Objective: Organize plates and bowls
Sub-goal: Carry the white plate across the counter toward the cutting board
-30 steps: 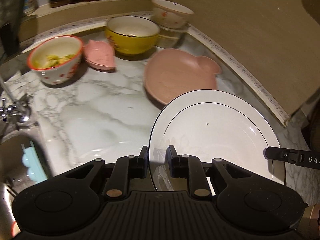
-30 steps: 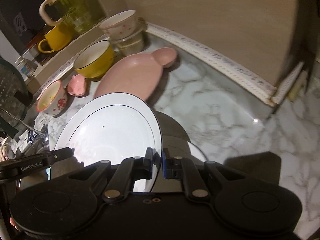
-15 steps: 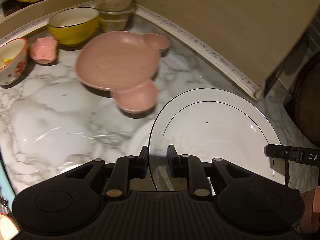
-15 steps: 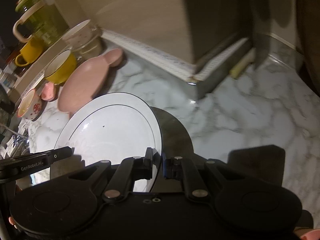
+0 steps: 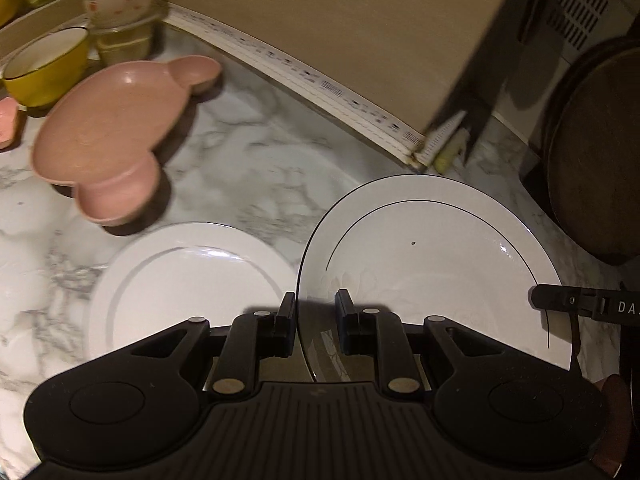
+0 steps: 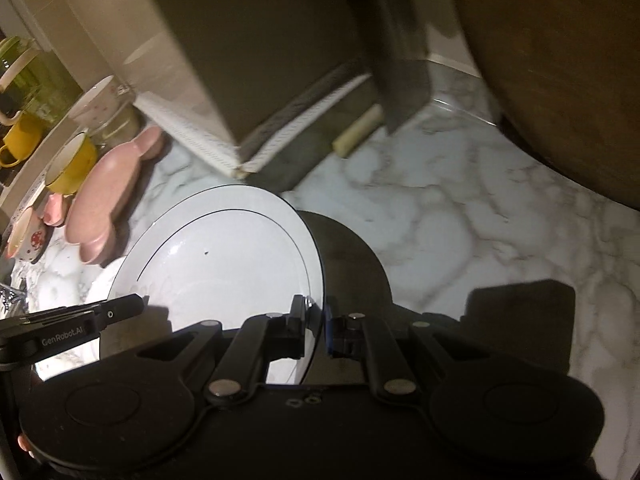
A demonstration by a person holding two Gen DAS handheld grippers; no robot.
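The left gripper [image 5: 316,312] and the right gripper [image 6: 316,324] each pinch an opposite rim of the black-rimmed white plate [image 5: 432,272], which is held clear of the marble counter [image 5: 248,160]. A second white plate [image 5: 188,280] lies flat on the counter just beside and below the held plate, near the left gripper. The pink mouse-shaped plate [image 5: 108,128] rests beyond it, with the yellow bowl [image 5: 44,68] and stacked bowls [image 5: 120,0] at the wall
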